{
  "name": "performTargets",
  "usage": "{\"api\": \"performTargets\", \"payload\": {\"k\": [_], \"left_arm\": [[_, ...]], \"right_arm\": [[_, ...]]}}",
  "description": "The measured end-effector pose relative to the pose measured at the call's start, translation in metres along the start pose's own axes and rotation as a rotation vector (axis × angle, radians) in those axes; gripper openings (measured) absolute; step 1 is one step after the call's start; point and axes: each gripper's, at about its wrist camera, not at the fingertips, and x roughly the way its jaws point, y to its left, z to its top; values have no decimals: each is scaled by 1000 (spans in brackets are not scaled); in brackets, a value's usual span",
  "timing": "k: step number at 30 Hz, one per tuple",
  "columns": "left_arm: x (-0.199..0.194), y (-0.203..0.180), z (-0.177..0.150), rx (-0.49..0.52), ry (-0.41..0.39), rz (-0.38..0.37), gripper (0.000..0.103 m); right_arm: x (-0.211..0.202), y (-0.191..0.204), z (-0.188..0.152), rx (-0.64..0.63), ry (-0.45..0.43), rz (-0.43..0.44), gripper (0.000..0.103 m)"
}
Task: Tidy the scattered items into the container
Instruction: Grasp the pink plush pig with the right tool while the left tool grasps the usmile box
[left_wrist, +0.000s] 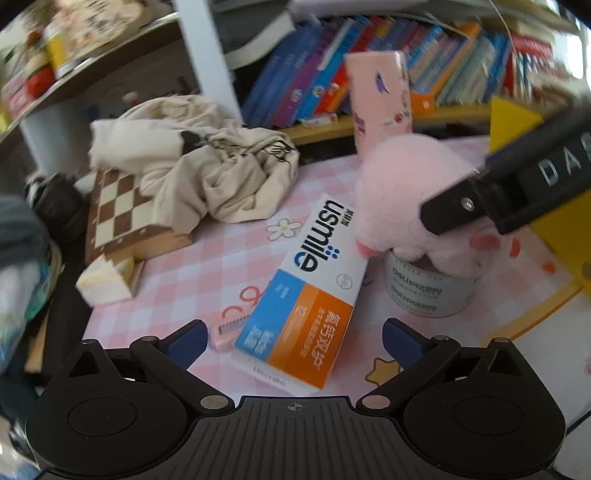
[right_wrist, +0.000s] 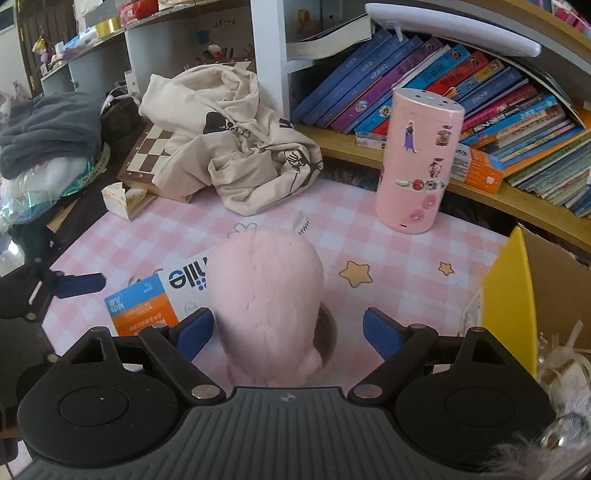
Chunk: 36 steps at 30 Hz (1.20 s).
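A pink plush toy (right_wrist: 266, 295) sits on a white tape roll (left_wrist: 428, 291) on the pink checked mat (right_wrist: 369, 229). My right gripper (right_wrist: 288, 332) is open around the plush. Its left pad is close to the fur and its right pad stands clear. A white, blue and orange usmile box (left_wrist: 306, 299) lies flat on the mat just left of the plush. My left gripper (left_wrist: 293, 343) hangs open over the box's near end, touching nothing. The yellow cardboard box (right_wrist: 509, 295) stands at the right, open, with pale stuffing inside.
A crumpled beige cloth bag (right_wrist: 229, 140) lies on a chessboard (left_wrist: 118, 206) at the back left, with a tissue box (right_wrist: 118, 199) beside it. A pink stickered cylinder (right_wrist: 417, 158) stands before the bookshelf (right_wrist: 480, 192). A small pink comb (left_wrist: 229, 328) lies beside the usmile box.
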Motion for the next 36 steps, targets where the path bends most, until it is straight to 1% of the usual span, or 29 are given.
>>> {"api": "performTargets", "payload": {"k": [1,3,6,8,10,11,13,16,19,20,21,24,26,30,33,36], "left_arm": [[4,-1,2,19,2,-1,101],[11,-4,5,56,6,-7,97],[20,-8,10,105,15,-17,89],[25,-10,12,133,22,-20,78],[30,-12,14,152,29,-25,74],[32,-12,15,157,30,-27,69],[36,-14,17,168,35,-30,67],[41,-15,20,178,33,-30,67],[44,-15,22,189,26,-40,65],[45,-15,23,191,27,-40,61],[46,-14,24,193,27,-37,58],[46,-12,24,190,27,-51,58],[44,-10,24,171,32,-69,57],[30,-3,24,76,21,-125,57],[16,1,24,20,2,-150,57],[2,9,23,-59,-4,-176,56]], "right_arm": [[2,1,1,-4,2,0,89],[7,0,4,-5,9,7,89],[13,1,8,-2,17,17,89],[17,3,9,-3,21,21,89],[20,4,11,-2,25,29,88],[22,5,12,-2,28,31,87],[26,6,14,-1,39,30,86],[31,5,14,10,51,38,84],[32,2,14,18,58,51,80],[32,1,13,22,60,58,75],[32,1,13,26,62,70,66],[32,1,13,27,66,80,62],[30,0,14,32,60,83,60],[15,-4,15,52,18,90,60],[2,-4,16,51,-7,81,60],[-10,-5,16,63,-29,83,60]]}}
